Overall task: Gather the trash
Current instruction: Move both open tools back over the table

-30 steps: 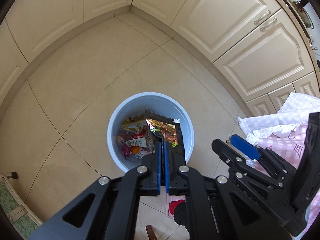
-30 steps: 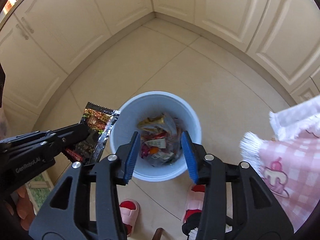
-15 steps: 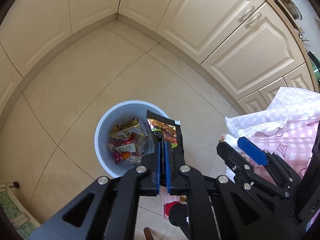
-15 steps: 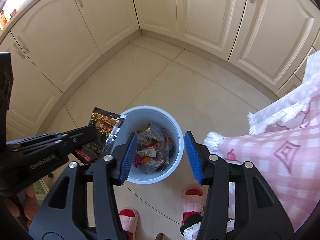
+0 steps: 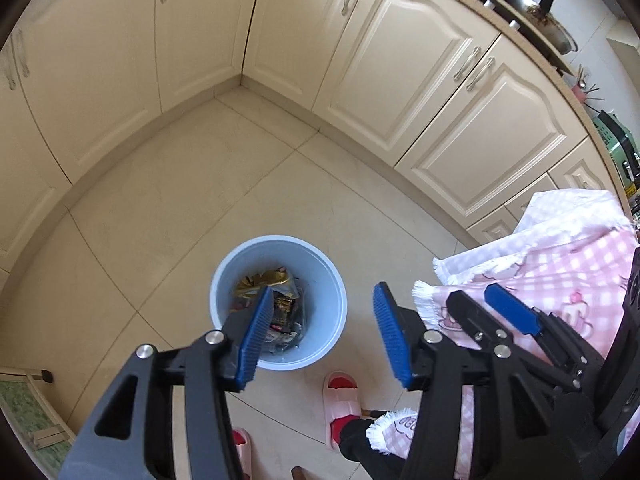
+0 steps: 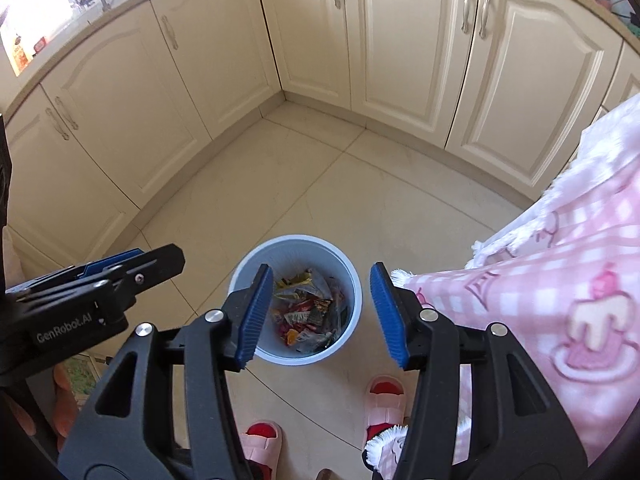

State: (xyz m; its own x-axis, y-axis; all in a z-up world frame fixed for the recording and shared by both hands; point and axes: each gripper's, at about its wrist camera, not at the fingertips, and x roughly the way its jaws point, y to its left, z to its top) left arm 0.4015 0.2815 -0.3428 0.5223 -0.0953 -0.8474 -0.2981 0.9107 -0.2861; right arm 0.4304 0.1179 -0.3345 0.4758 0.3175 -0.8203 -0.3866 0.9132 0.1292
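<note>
A light blue bin [image 5: 325, 280] stands on the tiled floor, holding several crumpled snack wrappers [image 5: 282, 308]. My left gripper [image 5: 322, 300] hovers high above it, its jaws opening with nothing between them. In the right wrist view the same bin [image 6: 297, 239] and its wrappers [image 6: 308, 308] lie below my right gripper [image 6: 320, 280], which is open and empty. The left gripper [image 6: 132, 264] shows at that view's left edge, and the right gripper's blue pad [image 5: 510, 314] shows at the right of the left wrist view.
Cream cabinets [image 5: 400, 80] wrap around the corner behind the bin. A pink checked tablecloth [image 6: 560, 280] hangs at the right. A person's feet in pink slippers [image 6: 384, 396] stand just before the bin. A green mat [image 5: 20, 412] lies at the lower left.
The left gripper went from shut on a dark snack wrapper to open, and the wrapper now lies in the bin. Both grippers rose, so the bin looks smaller.
</note>
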